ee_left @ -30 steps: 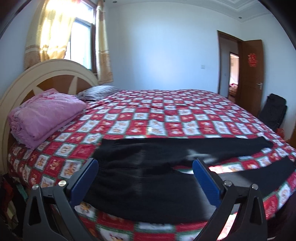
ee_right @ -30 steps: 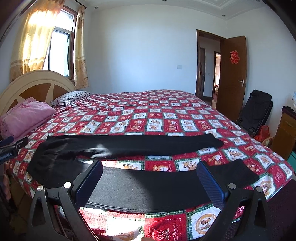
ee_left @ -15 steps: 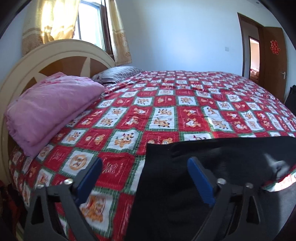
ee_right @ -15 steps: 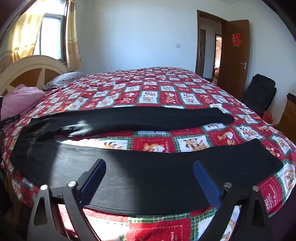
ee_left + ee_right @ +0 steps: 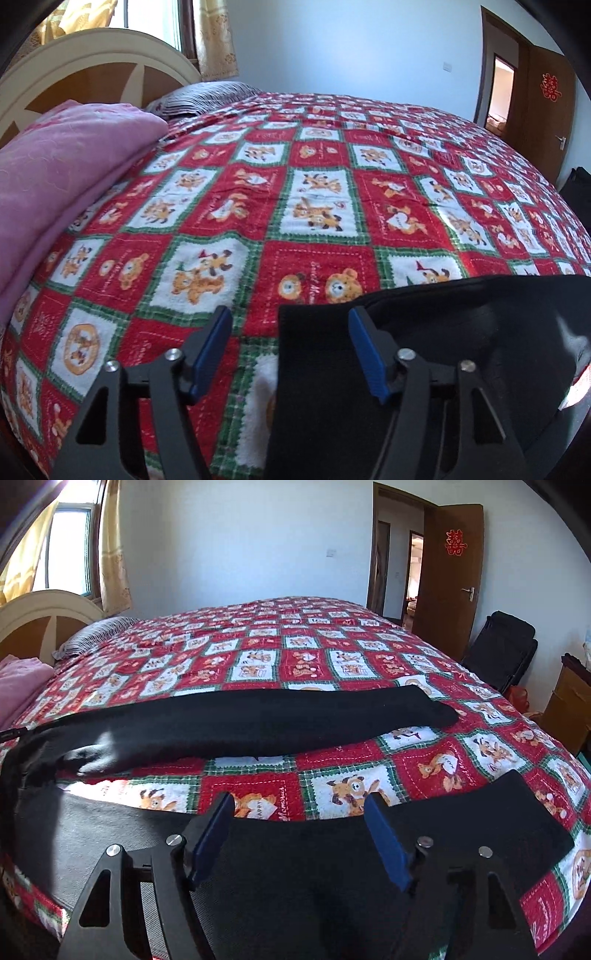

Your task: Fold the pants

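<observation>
Black pants (image 5: pixel 258 720) lie spread on the red patchwork bedspread (image 5: pixel 295 657), the two legs apart in a V. In the left wrist view the waist end (image 5: pixel 424 350) lies flat, its corner between the fingers of my left gripper (image 5: pixel 290 332), which is open and low over it. In the right wrist view my right gripper (image 5: pixel 299 819) is open just above the near leg (image 5: pixel 295 849), short of its cuff end at the right. The far leg runs across the bed behind it.
A folded pink blanket (image 5: pixel 55 177) lies at the left by the cream headboard (image 5: pixel 92 74). A striped pillow (image 5: pixel 96 635) is at the back. A black chair (image 5: pixel 506 646) and a wooden cabinet (image 5: pixel 569 701) stand right of the bed, near the open door (image 5: pixel 450 576).
Both grippers moved forward and down toward the pants. The left one swung left to the waist corner and its jaws narrowed. The right one's jaws also narrowed over the near leg.
</observation>
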The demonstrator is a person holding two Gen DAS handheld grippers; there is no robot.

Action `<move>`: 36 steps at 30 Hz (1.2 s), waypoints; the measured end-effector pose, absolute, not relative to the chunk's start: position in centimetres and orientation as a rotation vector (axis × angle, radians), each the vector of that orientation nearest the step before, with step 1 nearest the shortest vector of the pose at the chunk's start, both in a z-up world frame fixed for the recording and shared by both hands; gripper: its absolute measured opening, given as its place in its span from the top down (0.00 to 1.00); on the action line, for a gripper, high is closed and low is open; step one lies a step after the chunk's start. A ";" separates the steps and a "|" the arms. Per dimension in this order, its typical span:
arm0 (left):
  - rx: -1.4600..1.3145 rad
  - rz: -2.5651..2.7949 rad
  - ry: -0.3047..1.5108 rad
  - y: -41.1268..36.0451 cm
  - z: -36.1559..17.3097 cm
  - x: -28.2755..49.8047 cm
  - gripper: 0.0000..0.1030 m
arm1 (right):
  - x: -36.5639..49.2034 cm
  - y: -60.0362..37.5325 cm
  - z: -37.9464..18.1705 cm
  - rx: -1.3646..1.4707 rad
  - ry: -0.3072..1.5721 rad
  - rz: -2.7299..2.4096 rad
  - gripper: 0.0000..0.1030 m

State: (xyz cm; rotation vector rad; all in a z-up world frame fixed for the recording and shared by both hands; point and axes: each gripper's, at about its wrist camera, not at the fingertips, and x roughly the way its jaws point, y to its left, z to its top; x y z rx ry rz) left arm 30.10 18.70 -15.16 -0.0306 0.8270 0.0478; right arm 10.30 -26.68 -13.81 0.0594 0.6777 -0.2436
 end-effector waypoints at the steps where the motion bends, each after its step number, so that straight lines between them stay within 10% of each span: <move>1: -0.025 0.039 0.837 18.5 -15.3 30.4 0.47 | 10.7 -26.8 -13.9 0.063 0.688 -0.240 0.31; 14: -0.081 -0.020 0.850 18.9 -15.6 31.1 0.82 | 14.2 -33.3 -12.1 0.079 0.687 -0.330 0.67; 31: -0.085 -0.014 0.853 18.8 -16.3 31.6 0.82 | 22.2 -51.0 -11.8 0.352 0.794 -0.445 0.67; 36: -0.066 0.010 0.844 18.7 -16.2 31.5 0.72 | 25.8 -53.2 -13.4 0.405 0.850 -0.377 0.39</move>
